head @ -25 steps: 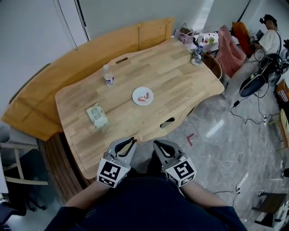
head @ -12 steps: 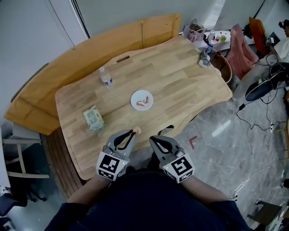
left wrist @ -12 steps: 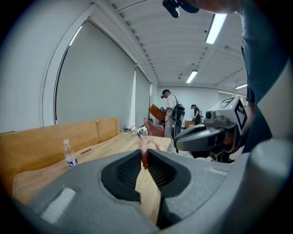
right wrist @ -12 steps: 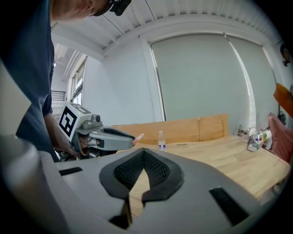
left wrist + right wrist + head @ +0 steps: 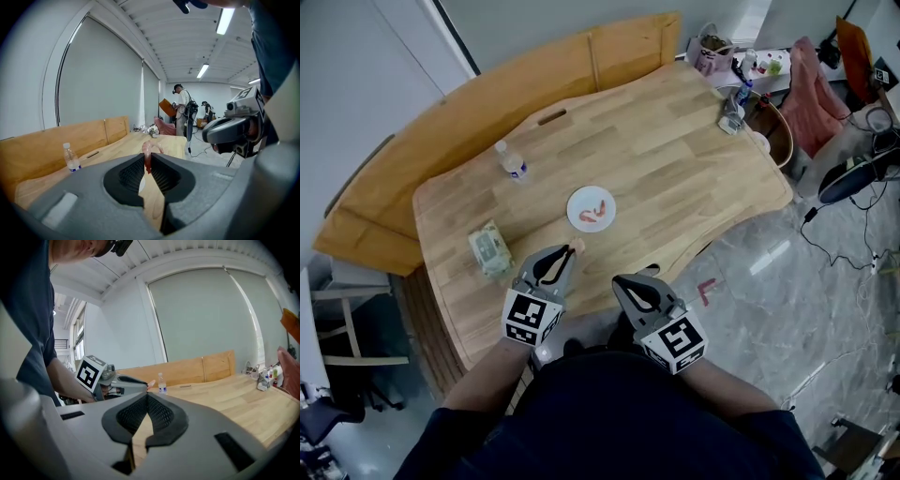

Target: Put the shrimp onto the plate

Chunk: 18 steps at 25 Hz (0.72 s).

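Observation:
My left gripper (image 5: 571, 249) is shut on a pink shrimp (image 5: 577, 246), held over the wooden table (image 5: 675, 141) just short of the white plate (image 5: 591, 208). The shrimp (image 5: 149, 154) sticks up between the closed jaws (image 5: 148, 160) in the left gripper view. Another shrimp (image 5: 597, 210) lies on the plate. My right gripper (image 5: 628, 281) hangs at the table's near edge, its jaws shut with nothing between them (image 5: 146, 396).
A water bottle (image 5: 511, 164) stands far left of the plate and a wrapped packet (image 5: 488, 248) lies near the left edge. Cups and clutter (image 5: 727, 80) crowd the far right corner. A wooden bench (image 5: 469, 103) runs behind the table. People stand in the room's background (image 5: 183, 110).
My left gripper has carried the shrimp forward from the table's near edge toward the plate. The right gripper has stayed near the edge. The head view has shifted.

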### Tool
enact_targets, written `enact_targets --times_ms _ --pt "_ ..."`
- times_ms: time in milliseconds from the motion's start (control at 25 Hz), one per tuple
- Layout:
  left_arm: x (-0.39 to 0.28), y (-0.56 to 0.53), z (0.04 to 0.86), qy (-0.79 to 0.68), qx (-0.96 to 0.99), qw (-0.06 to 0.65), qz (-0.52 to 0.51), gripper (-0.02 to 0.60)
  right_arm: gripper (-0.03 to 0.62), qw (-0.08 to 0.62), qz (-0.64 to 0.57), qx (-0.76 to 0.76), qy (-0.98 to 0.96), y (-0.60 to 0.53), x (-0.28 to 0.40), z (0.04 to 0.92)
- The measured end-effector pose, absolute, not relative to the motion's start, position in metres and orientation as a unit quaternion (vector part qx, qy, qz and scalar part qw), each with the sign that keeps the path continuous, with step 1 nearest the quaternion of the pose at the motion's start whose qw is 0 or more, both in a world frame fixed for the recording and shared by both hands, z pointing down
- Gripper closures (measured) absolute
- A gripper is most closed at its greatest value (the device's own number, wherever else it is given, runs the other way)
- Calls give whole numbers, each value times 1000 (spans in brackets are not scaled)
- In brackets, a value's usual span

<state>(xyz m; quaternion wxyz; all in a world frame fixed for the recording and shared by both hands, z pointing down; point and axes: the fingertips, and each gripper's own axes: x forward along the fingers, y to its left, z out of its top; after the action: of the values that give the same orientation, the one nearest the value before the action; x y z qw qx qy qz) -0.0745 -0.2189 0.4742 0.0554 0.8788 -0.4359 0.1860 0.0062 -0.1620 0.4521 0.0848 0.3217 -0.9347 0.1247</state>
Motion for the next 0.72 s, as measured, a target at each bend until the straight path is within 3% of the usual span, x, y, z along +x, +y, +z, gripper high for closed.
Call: enact_targets --times_ms 720 --pt "-91 -331 586 -438 852 69 277 535 585 111 143 313 -932 -210 20 476"
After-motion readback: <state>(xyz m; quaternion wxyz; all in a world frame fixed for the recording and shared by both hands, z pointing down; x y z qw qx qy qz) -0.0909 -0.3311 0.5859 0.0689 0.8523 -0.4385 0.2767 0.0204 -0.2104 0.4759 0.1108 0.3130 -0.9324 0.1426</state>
